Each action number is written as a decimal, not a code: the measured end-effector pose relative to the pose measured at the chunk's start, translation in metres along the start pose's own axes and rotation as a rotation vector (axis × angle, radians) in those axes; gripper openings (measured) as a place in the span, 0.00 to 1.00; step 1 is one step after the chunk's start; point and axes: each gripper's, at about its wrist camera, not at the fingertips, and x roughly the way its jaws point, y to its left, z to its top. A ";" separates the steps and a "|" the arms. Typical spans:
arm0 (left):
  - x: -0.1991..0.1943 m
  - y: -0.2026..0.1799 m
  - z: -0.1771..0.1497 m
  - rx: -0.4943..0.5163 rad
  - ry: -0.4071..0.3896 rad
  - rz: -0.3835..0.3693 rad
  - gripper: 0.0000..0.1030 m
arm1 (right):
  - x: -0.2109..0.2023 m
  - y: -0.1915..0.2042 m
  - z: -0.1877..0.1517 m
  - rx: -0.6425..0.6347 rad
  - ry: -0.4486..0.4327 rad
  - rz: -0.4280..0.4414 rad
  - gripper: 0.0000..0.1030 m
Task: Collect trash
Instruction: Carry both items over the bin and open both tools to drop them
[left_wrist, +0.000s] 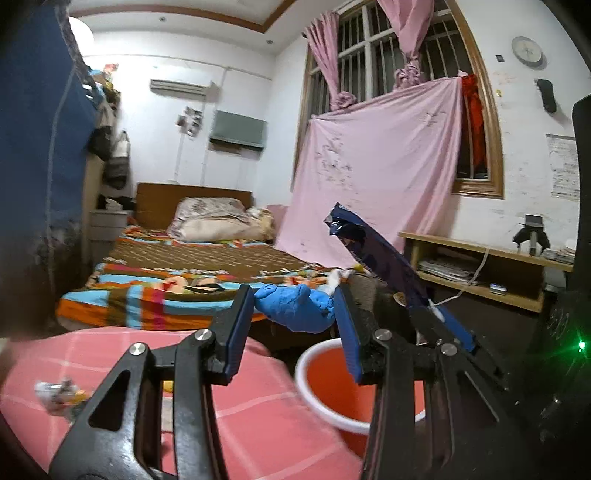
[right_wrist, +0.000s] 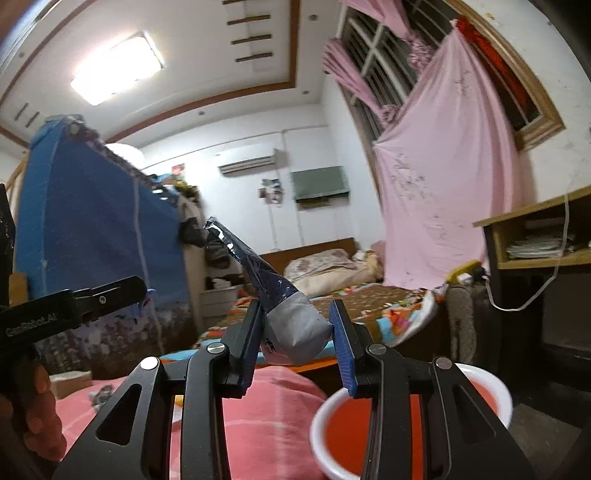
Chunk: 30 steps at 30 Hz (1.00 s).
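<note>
A blue glove (left_wrist: 295, 308) was clamped in the left gripper (left_wrist: 291, 325). A dark wrapper (right_wrist: 266, 291), long axis slanting up-left, was gripped by the right gripper (right_wrist: 295, 332) above the red bucket (right_wrist: 491, 376).

L gripper (left_wrist: 295, 314) pointed roughly level, jaws part-closed w/ a blue crumpled glove (left_wrist: 295, 308) pinched between the pads. R gripper (right_wrist: 295, 332) also about level, jaws part-closed, clamped on a dark blue wrapper (right_wrist: 280, 306) that stuck up and to the left past the tips. In the R wrist view, L gripper came in from the left edge, w/ a bare hand (right_wrist: 40, 402) around its handle.
</note>
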 end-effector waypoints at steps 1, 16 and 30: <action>0.006 -0.004 0.000 0.002 0.007 -0.013 0.26 | 0.000 -0.003 0.000 0.005 0.002 -0.011 0.33; 0.099 -0.040 -0.028 -0.077 0.280 -0.125 0.26 | 0.013 -0.053 -0.016 0.083 0.153 -0.211 0.35; 0.140 -0.051 -0.055 -0.186 0.485 -0.116 0.27 | 0.025 -0.074 -0.029 0.131 0.270 -0.275 0.36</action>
